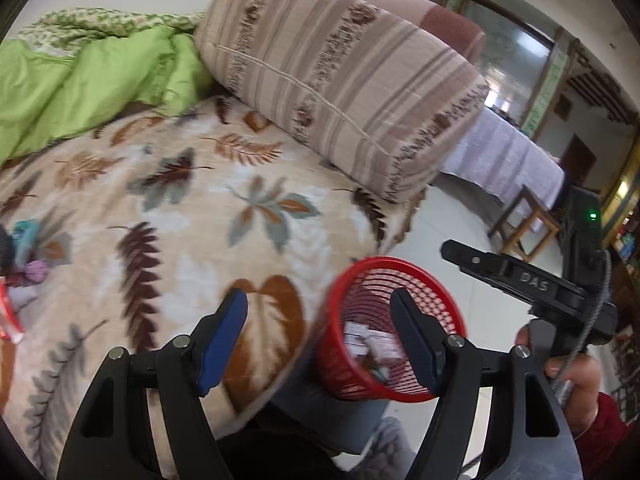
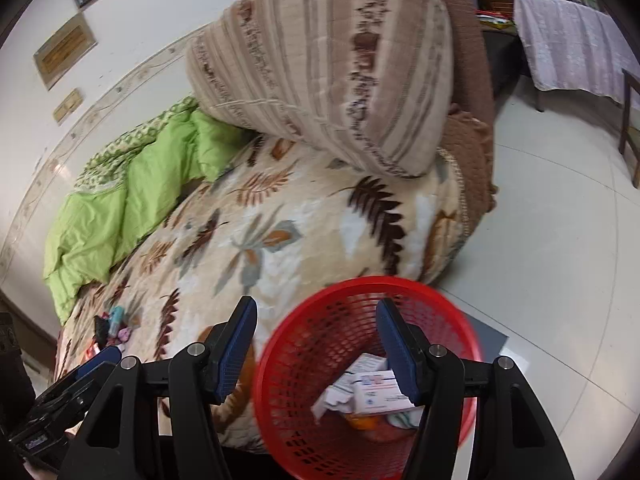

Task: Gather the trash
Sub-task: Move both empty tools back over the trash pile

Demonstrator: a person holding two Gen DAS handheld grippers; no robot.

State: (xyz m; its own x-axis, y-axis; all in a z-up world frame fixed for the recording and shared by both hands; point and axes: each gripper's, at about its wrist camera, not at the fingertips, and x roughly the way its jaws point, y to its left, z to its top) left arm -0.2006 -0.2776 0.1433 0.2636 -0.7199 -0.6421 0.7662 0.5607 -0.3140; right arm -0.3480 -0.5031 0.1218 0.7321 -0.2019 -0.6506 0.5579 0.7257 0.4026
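Note:
A red mesh basket (image 1: 400,264) stands on the floor by the bed's edge, with white cartons (image 2: 376,394) and crumpled paper inside. My left gripper (image 1: 318,300) hovers open over the bed's edge and the basket, nothing between its blue pads. My right gripper (image 2: 316,306) is open above the basket (image 2: 360,282), pads touching nothing. A small heap of loose trash (image 2: 114,324) lies on the leaf-print blanket, seen at the far left in the left wrist view (image 1: 24,256). A hand (image 1: 572,376) holds the right gripper's black frame (image 1: 532,282).
A striped folded quilt (image 1: 340,76) and a green duvet (image 1: 92,76) lie at the far side of the bed. Beyond are a table with a lilac cloth (image 1: 500,152), a wooden stool (image 1: 524,220) and pale floor tiles (image 2: 560,240).

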